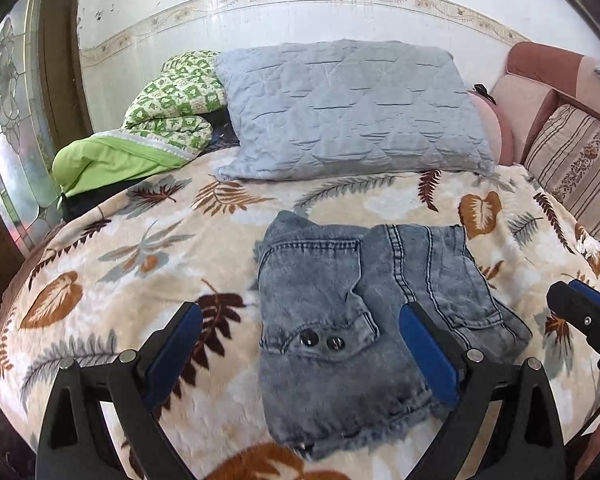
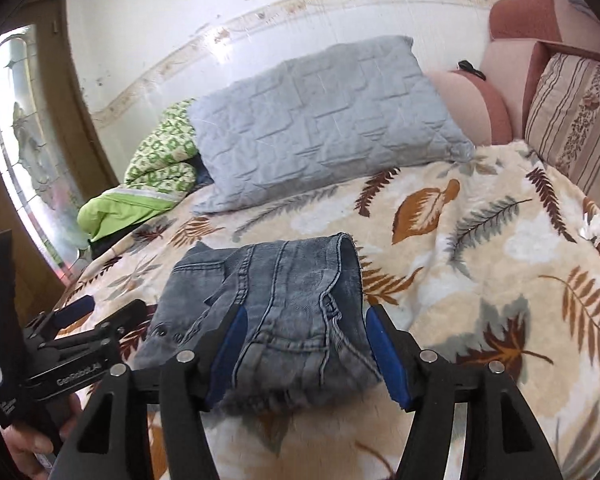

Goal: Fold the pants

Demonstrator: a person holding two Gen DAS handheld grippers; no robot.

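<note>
The faded blue denim pants [image 1: 380,276] lie folded into a compact bundle on the leaf-print blanket [image 1: 140,248], two dark buttons showing on the near flap. My left gripper [image 1: 300,312] hovers over the bundle's near left part, jaws spread wide and gripping nothing. In the right wrist view the pants [image 2: 284,280] sit ahead of my right gripper [image 2: 306,316], whose blue pads [image 2: 384,344] stand apart on either side of the near edge without pressing on the cloth. The right gripper [image 1: 580,308] shows at the right edge of the left wrist view, off the denim. The left gripper [image 2: 80,312] appears at far left.
A grey quilted pillow [image 1: 348,108] lies behind the pants, with a green patterned quilt [image 1: 168,120] to its left. A striped cushion [image 1: 576,160] and pink sofa arm [image 2: 472,100] border the right. A glass door [image 1: 12,120] stands left. A hand [image 2: 24,444] holds the left gripper.
</note>
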